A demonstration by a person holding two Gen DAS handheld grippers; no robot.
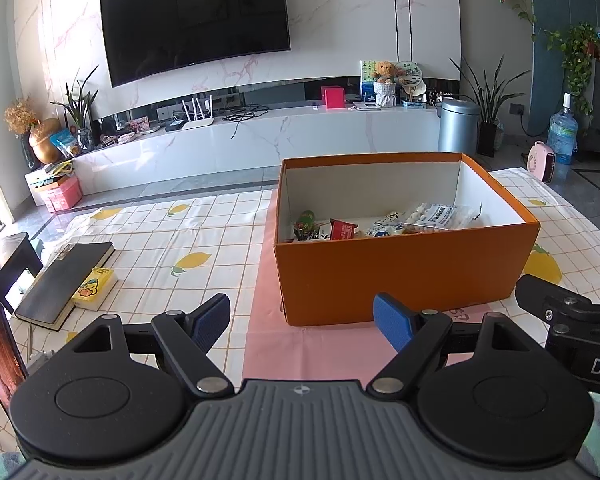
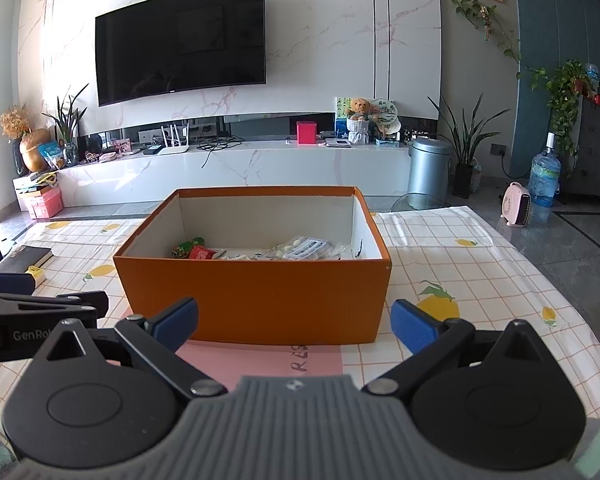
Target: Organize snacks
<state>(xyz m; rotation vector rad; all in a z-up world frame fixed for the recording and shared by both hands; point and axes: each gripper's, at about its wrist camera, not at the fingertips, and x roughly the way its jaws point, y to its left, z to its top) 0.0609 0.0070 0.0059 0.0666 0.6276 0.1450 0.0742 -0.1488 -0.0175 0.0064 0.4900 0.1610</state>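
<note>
An open orange box (image 1: pixel 400 272) (image 2: pixel 256 296) stands on a pink sheet (image 1: pixel 300 344) on the table. Inside lie several snacks: a clear bag of white candies (image 1: pixel 440 214) (image 2: pixel 312 249), a red packet (image 1: pixel 342 229) (image 2: pixel 201 254), a green round pack (image 1: pixel 305 220) (image 2: pixel 187 247) and white wrappers. My left gripper (image 1: pixel 302 322) is open in front of the box's left near corner, nothing between its blue pads. My right gripper (image 2: pixel 294 322) is open too, just short of the box's front wall and empty. Each gripper shows at the other view's edge.
A black book (image 1: pixel 66 280) with a yellow card pack (image 1: pixel 94 288) lies on the lemon-print tablecloth (image 1: pixel 172 248) at the left. A phone (image 1: pixel 0 352) stands at the near left edge. Behind the table are a TV unit, a grey bin (image 2: pixel 428 168) and plants.
</note>
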